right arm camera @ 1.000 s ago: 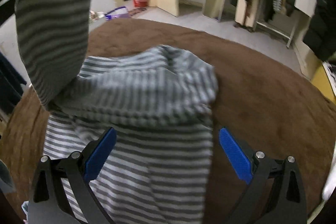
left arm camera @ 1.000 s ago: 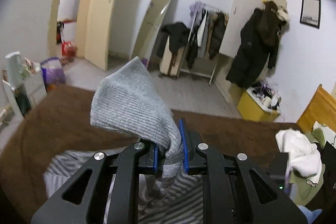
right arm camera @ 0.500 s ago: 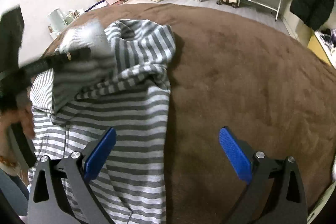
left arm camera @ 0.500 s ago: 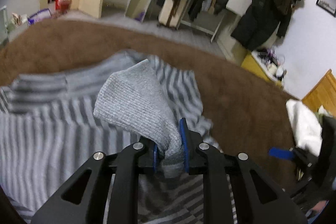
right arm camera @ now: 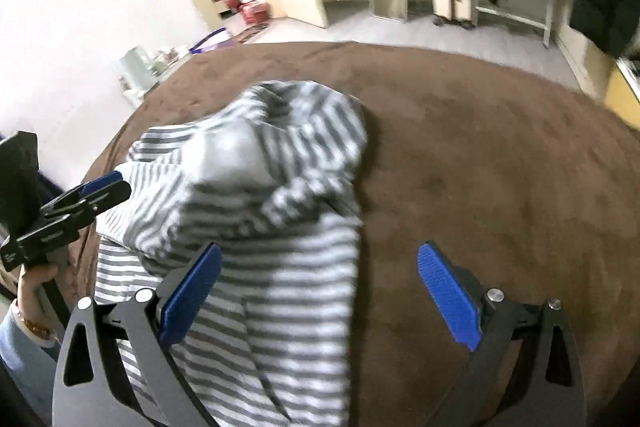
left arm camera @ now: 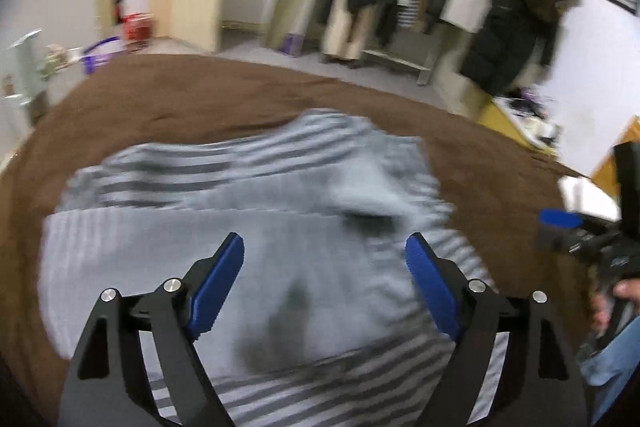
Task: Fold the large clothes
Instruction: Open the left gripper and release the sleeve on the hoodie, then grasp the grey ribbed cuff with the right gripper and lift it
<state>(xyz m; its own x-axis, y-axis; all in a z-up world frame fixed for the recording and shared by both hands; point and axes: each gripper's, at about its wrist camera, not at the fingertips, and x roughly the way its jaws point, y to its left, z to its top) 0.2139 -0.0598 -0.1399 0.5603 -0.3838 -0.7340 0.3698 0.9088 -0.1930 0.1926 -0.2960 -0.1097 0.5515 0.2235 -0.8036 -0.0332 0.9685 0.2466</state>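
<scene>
My left hand-held gripper (left arm camera: 324, 259) hangs with its blue pads spread apart over the striped grey sweater (left arm camera: 248, 251); nothing sits between them; my right hand-held gripper (right arm camera: 318, 283) is likewise wide apart, its left pad above the stripes; the sweater lies bunched on the brown bed (right arm camera: 480, 163); small white lettering on the gripper bodies is too blurred to read.

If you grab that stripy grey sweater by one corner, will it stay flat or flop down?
The grey striped knit sweater would probably flop: it already lies bunched in soft folds on the brown blanket. It likely won't slide much, since the knit and the blanket both look fuzzy.
</scene>
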